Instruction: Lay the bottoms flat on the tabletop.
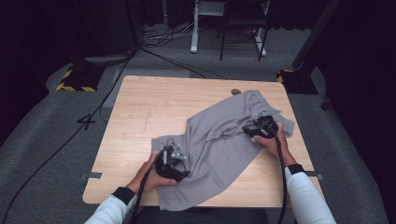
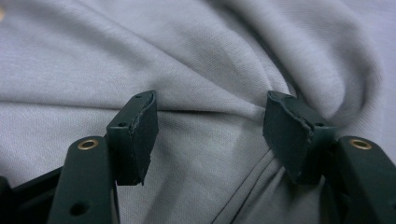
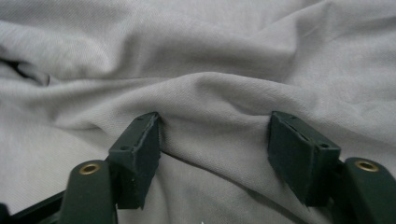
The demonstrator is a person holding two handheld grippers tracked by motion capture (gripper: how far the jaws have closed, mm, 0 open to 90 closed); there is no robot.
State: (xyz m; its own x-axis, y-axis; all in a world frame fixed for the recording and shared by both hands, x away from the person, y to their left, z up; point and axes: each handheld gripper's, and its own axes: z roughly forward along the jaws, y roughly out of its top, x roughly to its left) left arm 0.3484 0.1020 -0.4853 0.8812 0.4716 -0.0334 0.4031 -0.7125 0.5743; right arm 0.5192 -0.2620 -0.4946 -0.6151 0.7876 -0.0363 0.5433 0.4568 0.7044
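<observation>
Grippers, left (image 1: 180, 156) and right (image 1: 252, 130), are being pressed with jaws spread onto rumpled grey cloth (image 1: 219, 140) on the table (image 1: 140, 107).

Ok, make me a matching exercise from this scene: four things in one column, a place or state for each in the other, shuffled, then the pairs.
Column one:
1. grey cloth
2. left gripper
3. right gripper
4. wooden table

Column two:
A. open, at the cloth's near left part
B. crumpled, spread over the table's right half
C. bare on its left side
D. open, over a raised fold at the cloth's right side

Pairs: 1-B, 2-A, 3-D, 4-C
</observation>
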